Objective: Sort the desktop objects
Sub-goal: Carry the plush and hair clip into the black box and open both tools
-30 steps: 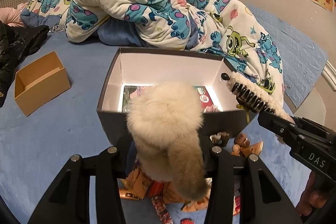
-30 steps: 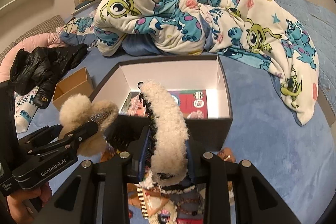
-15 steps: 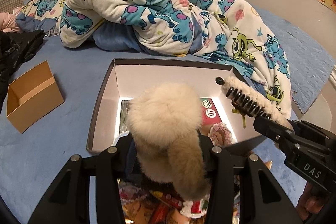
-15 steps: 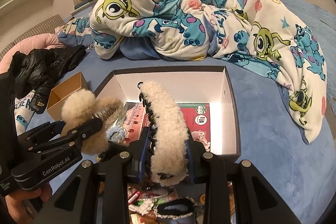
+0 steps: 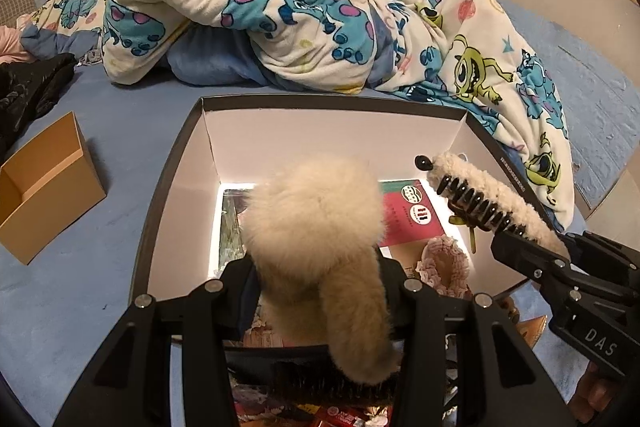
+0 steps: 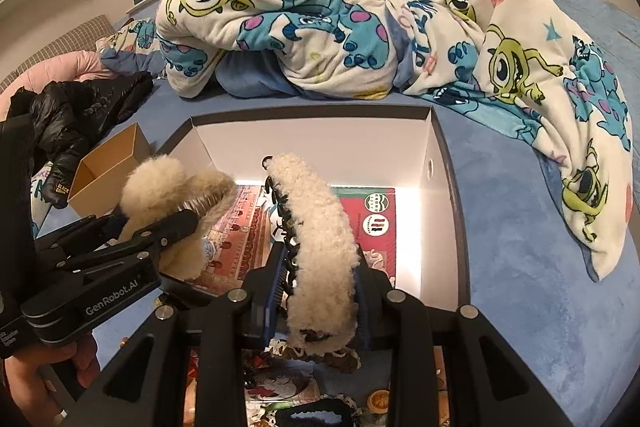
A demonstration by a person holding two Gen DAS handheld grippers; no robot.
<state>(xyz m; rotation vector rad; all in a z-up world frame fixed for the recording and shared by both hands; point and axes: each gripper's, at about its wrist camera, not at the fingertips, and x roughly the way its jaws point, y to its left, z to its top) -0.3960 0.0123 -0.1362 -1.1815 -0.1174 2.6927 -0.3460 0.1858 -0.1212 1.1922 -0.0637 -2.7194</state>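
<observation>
left gripper (image 5: 320, 287) was clamped on the fluffy beige clip (image 5: 320, 239); your right gripper (image 6: 316, 283) gripped the fleece claw clip (image 6: 316, 239). both hung over the open box (image 5: 332, 131), box straight ahead & below. clips' long axes ran front-to-back w/ box. neither hand clearly nearer.
</observation>
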